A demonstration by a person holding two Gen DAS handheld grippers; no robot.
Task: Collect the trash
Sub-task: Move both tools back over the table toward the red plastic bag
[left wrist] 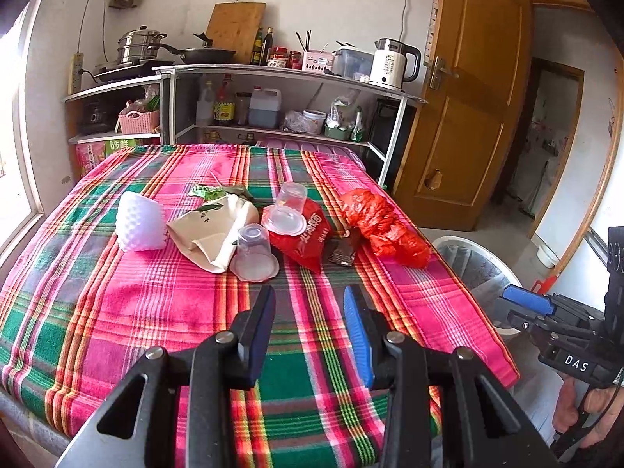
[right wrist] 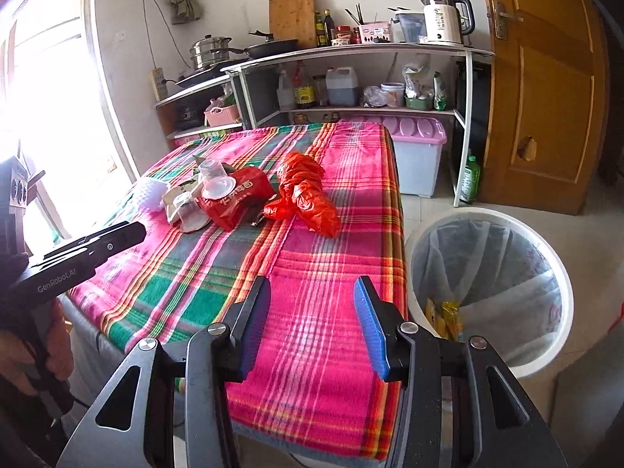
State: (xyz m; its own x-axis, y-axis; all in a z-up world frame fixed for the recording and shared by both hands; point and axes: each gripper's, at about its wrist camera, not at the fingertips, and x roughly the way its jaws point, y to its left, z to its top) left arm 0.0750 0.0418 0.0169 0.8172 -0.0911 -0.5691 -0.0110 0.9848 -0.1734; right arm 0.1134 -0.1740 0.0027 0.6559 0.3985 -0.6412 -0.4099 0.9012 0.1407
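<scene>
Trash lies mid-table on the plaid cloth (left wrist: 156,312): a white foam net (left wrist: 138,223), a beige paper bag (left wrist: 212,230), two clear plastic cups (left wrist: 255,251) (left wrist: 286,210), a red snack wrapper (left wrist: 308,240), a dark crushed pack (left wrist: 343,251) and a crumpled red plastic bag (left wrist: 384,224). My left gripper (left wrist: 310,300) is open and empty, above the near cloth, short of the cups. My right gripper (right wrist: 312,292) is open and empty over the table's near right edge, next to the white lined bin (right wrist: 487,284). The red bag (right wrist: 302,193) and wrapper (right wrist: 238,199) lie ahead of it.
The bin (left wrist: 472,261) stands on the floor right of the table and holds some yellow wrappers (right wrist: 448,316). Behind the table are kitchen shelves (left wrist: 273,74), a purple-lidded storage box (right wrist: 413,156), a green bottle (right wrist: 470,179) and a wooden door (left wrist: 468,89).
</scene>
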